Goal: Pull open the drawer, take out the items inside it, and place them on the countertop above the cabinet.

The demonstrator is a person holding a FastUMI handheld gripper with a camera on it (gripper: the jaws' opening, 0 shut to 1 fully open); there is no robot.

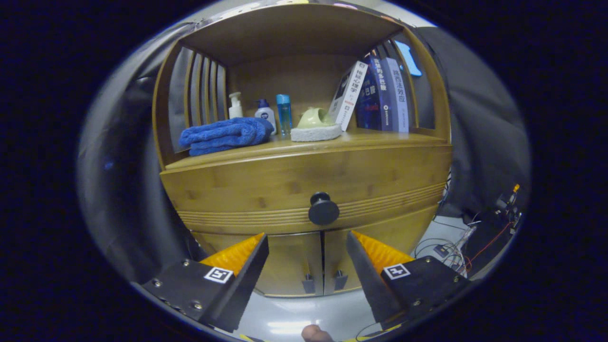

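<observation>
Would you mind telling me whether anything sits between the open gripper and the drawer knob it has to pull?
Nothing visible does. The gripper is open, its fingers spread apart and empty, and the round dark knob on the closed drawer front lies just ahead of them, with open space in between.

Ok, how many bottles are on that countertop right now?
3, in a row behind the blue towel: a white pump bottle, a white bottle with a blue cap, a clear blue bottle. The towel could hide more.
</observation>
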